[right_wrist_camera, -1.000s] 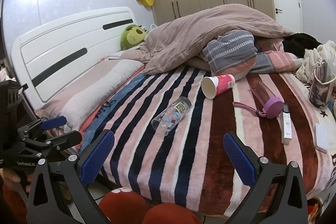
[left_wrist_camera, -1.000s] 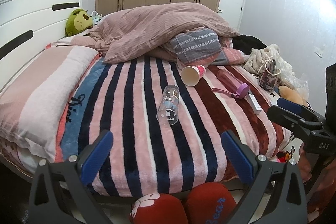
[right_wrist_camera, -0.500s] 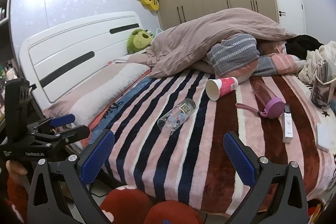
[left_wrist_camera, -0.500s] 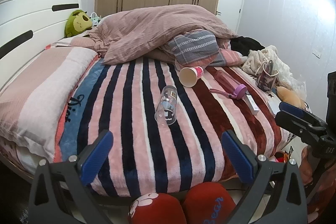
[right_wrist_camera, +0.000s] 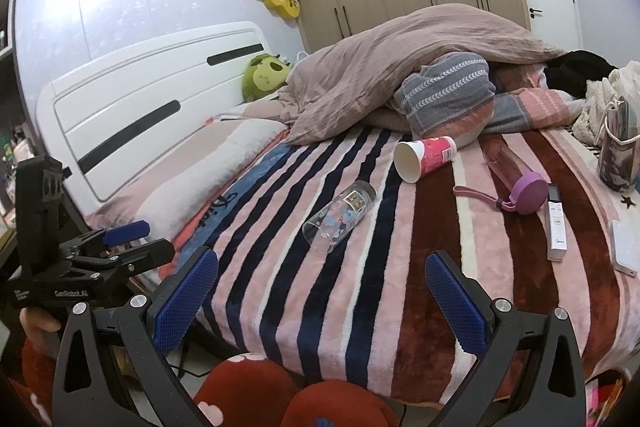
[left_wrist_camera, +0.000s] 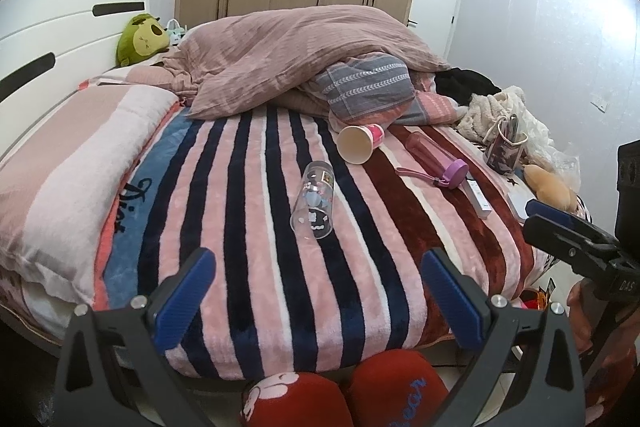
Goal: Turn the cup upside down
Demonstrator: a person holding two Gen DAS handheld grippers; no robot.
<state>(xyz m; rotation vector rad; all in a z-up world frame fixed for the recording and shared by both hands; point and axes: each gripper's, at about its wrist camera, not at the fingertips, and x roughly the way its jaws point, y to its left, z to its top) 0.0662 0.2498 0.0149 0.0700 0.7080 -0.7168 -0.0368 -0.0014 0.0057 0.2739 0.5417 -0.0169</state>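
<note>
A clear glass cup (left_wrist_camera: 315,200) with cartoon prints lies on its side on the striped blanket, mouth toward me; it also shows in the right wrist view (right_wrist_camera: 340,215). A pink and white paper cup (left_wrist_camera: 359,143) lies on its side farther back, also in the right wrist view (right_wrist_camera: 423,158). My left gripper (left_wrist_camera: 318,297) is open and empty, off the bed's near edge, well short of the glass cup. My right gripper (right_wrist_camera: 320,297) is open and empty, also off the near edge. Each gripper shows in the other's view, the right one (left_wrist_camera: 560,227) and the left one (right_wrist_camera: 124,243).
A pink bottle with a purple cap (left_wrist_camera: 438,159), a white remote (left_wrist_camera: 478,197) and a small bag (left_wrist_camera: 505,147) lie at the right. A heaped duvet (left_wrist_camera: 300,55) and pillows fill the back. A long pillow (left_wrist_camera: 68,179) lies at the left. Red slippers (left_wrist_camera: 344,395) are below.
Both grippers have drawn back slightly and shifted; the bed sits a little farther in both views. Nothing on the bed has moved. Both grippers stay open.
</note>
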